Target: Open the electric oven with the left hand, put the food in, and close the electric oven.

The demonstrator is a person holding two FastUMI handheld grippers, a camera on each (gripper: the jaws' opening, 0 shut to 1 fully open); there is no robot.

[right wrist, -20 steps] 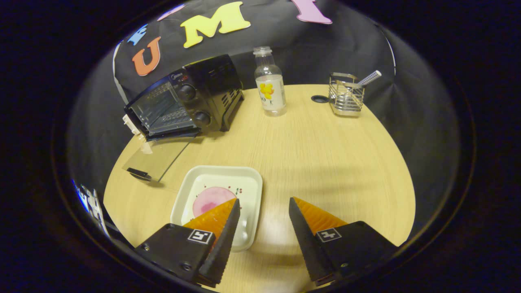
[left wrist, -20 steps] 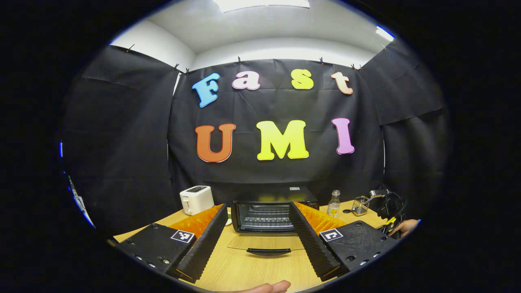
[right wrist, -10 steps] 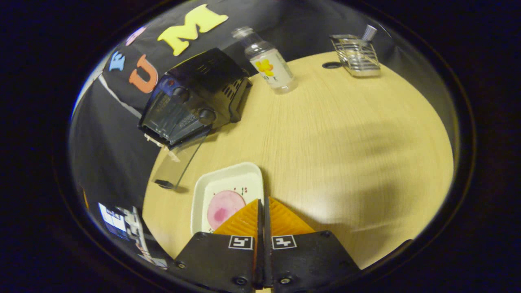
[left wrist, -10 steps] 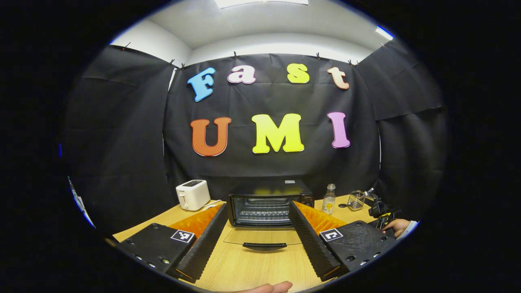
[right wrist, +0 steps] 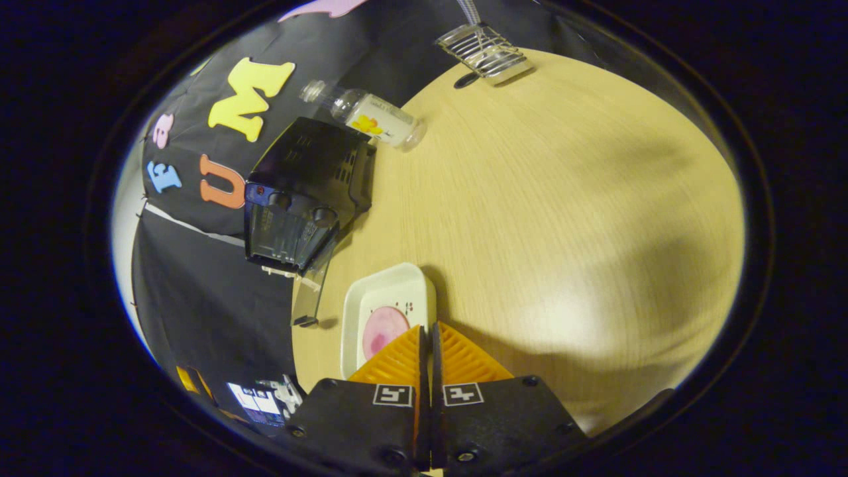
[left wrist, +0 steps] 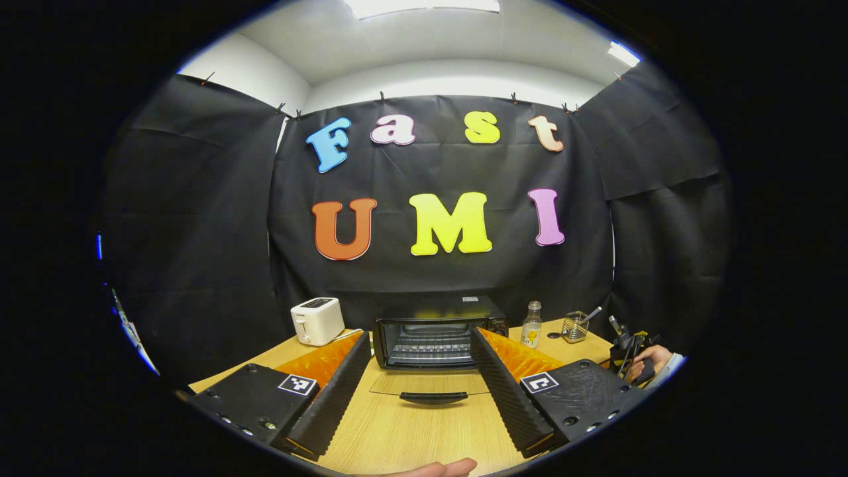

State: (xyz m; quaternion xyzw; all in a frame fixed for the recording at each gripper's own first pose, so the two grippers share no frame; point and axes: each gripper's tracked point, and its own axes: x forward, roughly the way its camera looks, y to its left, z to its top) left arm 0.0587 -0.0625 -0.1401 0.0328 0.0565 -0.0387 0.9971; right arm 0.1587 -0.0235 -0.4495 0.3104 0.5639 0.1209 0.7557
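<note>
A: On the left?
B: The left gripper [left wrist: 421, 371], fingers spread wide and holding nothing, faces the black electric oven [left wrist: 437, 331], whose glass door [left wrist: 427, 387] lies folded down on the pale wooden table [left wrist: 397, 437].
A: And right?
B: The right gripper [right wrist: 428, 331], fingers pressed together, clamps the rim of the white square plate [right wrist: 387, 311] bearing a pink round slice of food [right wrist: 384, 329], near the oven.
</note>
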